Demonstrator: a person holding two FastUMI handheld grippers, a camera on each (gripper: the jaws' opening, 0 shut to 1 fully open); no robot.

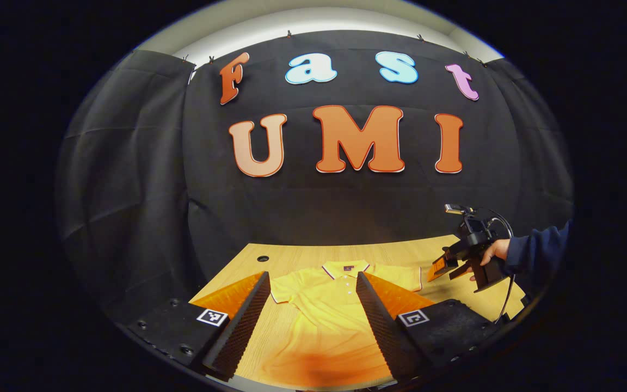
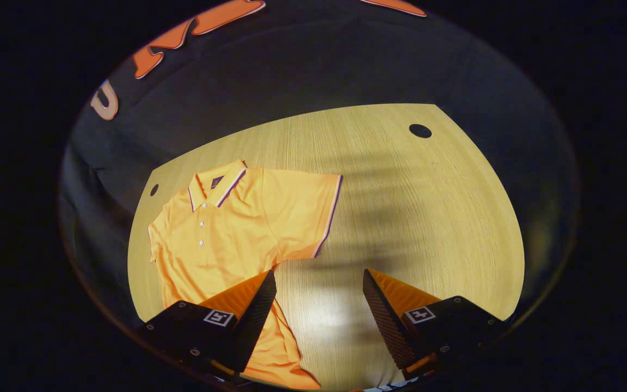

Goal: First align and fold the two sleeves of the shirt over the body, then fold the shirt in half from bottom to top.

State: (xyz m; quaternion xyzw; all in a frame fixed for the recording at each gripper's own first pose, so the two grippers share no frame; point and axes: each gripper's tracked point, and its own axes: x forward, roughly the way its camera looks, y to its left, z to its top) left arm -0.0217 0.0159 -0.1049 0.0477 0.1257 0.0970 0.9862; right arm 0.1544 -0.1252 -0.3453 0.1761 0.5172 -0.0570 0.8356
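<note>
Shirt [image 2: 221, 228] lies flat on table [image 2: 400, 218], sleeves unfolded. Right gripper [image 2: 319, 296] is spread wide, empty, with the sleeve [image 2: 302, 209] just ahead-left of its fingers. Left gripper [image 1: 313, 305] is wide, empty, above the shirt body. Fabric likely light, limp, wrinkle-prone; pinch the sleeve at its hem edge.

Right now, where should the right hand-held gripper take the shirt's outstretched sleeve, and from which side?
Grip the striped cuff hem of the shirt, coming from the bare table side: that edge lies flat, free and nearest the open right hand-held gripper.
</note>
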